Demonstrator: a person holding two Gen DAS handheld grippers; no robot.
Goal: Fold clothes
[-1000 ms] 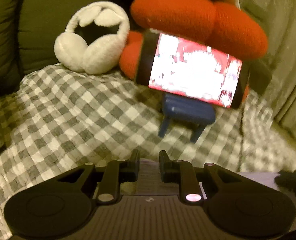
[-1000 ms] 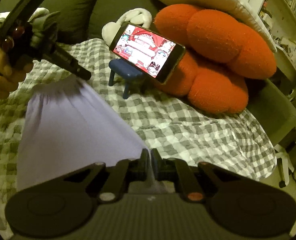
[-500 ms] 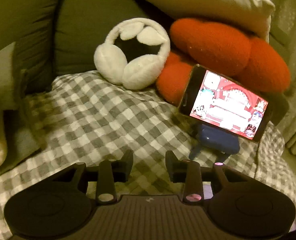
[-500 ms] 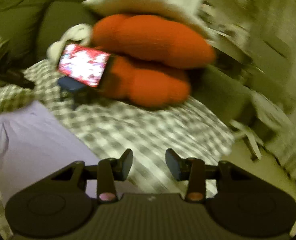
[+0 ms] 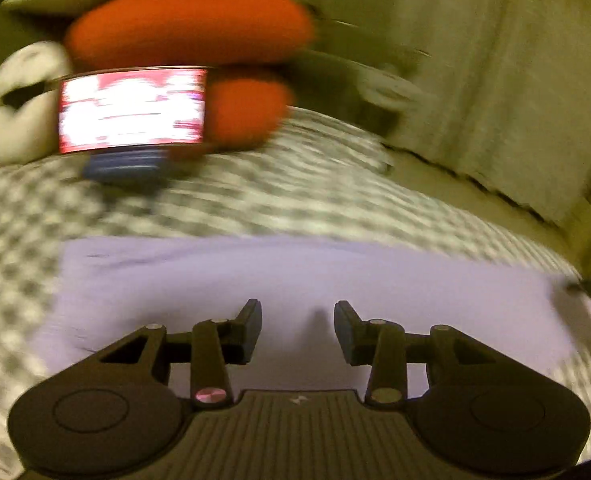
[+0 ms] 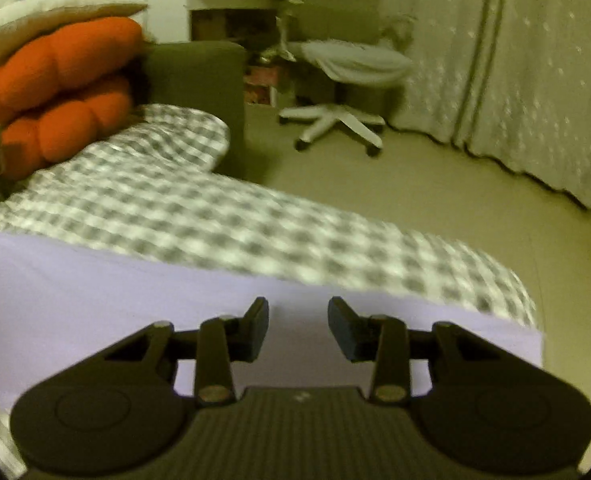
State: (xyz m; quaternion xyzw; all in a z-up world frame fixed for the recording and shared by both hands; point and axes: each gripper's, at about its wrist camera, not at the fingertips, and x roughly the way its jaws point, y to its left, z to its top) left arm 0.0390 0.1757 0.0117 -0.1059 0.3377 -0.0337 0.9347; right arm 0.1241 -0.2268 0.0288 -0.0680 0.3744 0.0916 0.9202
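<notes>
Left wrist view: left tool (image 5: 297, 330) spread wide, nothing betw. its tips, hanging just above lilac garment (image 5: 295, 280); contact w/ cloth not clear, prob. none. Right wrist view: right tool (image 6: 297, 328) likewise released, wide gap, empty, poised over same lilac garment (image 6: 95, 304) near its front edge. Garment lying flat as a long smooth rectangle on checked blanket (image 6: 199, 216) covering the sofa, straight edges, no visible wrinkles apart from faint creases at left end. Likely laid out flat so edges can be found and pinched cleanly; both tools parted probably because a grip either just ended or is about to start, can't say which. Fits a piece spread out ready for a fold, or one already folded to a neat strip & set down. Further out: phone (image 5: 133, 110) w/ bright screen propped on small blue stand (image 5: 125, 166), orange cushion (image 5: 191, 28) and white earmuffs (image 5: 11, 120) behind, heavily blurred. Right side: office chair (image 6: 335, 92), curtain (image 6: 535, 80), bare floor (image 6: 415, 184)
</notes>
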